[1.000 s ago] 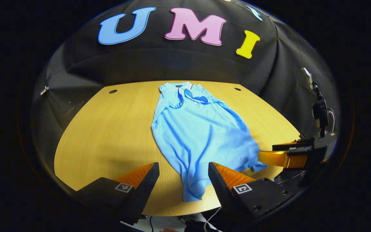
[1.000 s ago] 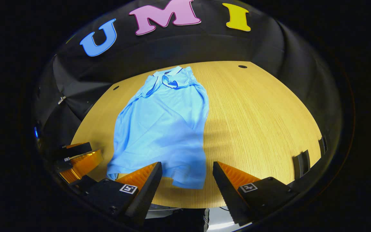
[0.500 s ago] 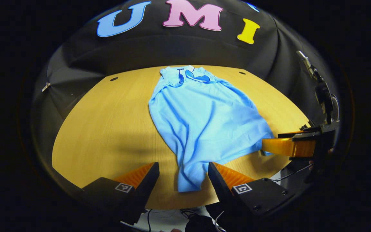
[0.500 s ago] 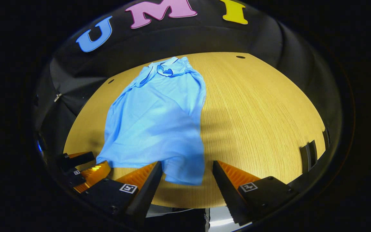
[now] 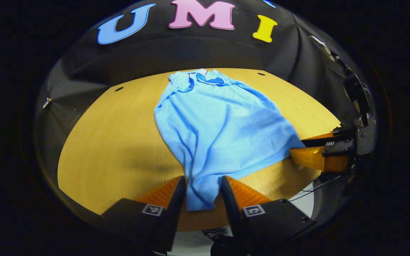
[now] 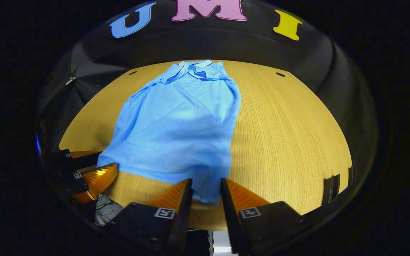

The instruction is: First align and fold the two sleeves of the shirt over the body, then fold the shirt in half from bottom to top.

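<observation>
My left tongs (image 5: 200, 193) have their two fingers drawn in on the near left corner of the shirt (image 5: 219, 121), with the hem cloth pinched between them. My right tongs (image 6: 206, 193) do the same at the near right corner, both fingers pressing on a bunched fold of the hem. In the left gripper view my right tongs (image 5: 317, 153) show far off at the right, clamped on the edge of the cloth there; in the right gripper view my left tongs (image 6: 91, 174) show at the lower left, meeting the hem.

The shirt is light blue, a polo with a collar (image 6: 198, 69) whose inside shows a darker blue. It lies on the wooden worktop (image 6: 290, 131), collar end toward the black cloth wall, hem end toward me. The sleeves are folded in over the body, so the outline is a long narrow shape, wider at the hem than at the shoulders. The cloth is not flat: soft creases run lengthwise down the left side, and the hem between my two tongs sags and curves. Near each pinched corner the fabric gathers into a narrow tail that hangs toward the worktop's near edge.

Two small dark holes (image 5: 261, 74) sit in the worktop near its far edge.
</observation>
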Available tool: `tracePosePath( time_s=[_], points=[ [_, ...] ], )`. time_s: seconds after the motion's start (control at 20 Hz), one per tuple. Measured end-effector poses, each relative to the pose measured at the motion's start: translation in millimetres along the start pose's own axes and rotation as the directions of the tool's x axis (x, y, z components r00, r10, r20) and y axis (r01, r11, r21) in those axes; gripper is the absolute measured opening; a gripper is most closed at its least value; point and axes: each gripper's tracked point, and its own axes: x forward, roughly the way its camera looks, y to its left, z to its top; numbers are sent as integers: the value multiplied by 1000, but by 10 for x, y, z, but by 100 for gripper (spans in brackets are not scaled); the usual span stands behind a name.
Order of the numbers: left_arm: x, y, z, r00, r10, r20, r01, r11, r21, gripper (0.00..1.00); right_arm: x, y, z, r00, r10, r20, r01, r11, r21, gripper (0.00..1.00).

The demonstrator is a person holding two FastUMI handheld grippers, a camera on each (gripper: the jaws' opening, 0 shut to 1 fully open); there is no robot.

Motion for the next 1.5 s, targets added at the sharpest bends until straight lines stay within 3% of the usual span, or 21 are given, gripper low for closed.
tracePosePath(
  time_s=[0.05,0.1,0.15,0.2,0.3,0.6,0.8,0.95,1.2,1.5],
  points=[
    [0,-10,-10,1000,3,2,-3,1000,6,46,20,9,-8,1000,4,-3,-4,1000,10,24],
    [5,-31,-9,1000,5,-1,-5,1000,6,28,38,7,5,1000,13,-2,-13,1000,13,20],
    [3,-48,-4,1000,8,-5,-8,1000,0,20,49,43,3,999,41,-9,-40,998,37,8],
    [1,-60,11,1000,7,-6,-7,1000,-7,18,15,152,-3,994,107,-16,-106,991,76,8],
    [-9,-67,15,1000,-2,-12,1,1000,-14,8,29,146,-8,990,138,-32,-133,984,120,5],
    [-4,-62,27,999,25,-37,-26,999,-42,7,27,130,0,989,128,-72,-124,991,47,5],
    [4,-75,52,997,5,-71,-5,1000,-6,7,38,103,19,981,162,-110,-153,985,85,5],
    [-13,-43,117,996,2,-88,-6,999,-43,6,75,33,124,979,165,-118,-159,986,54,5],
    [-58,-61,620,999,-2,-42,-1,997,-77,6,89,30,564,975,204,-90,-195,976,99,5],
    [-16,178,1440,998,42,54,-37,996,-81,6,208,-84,1268,973,228,-38,-224,970,90,5]
  ],
)
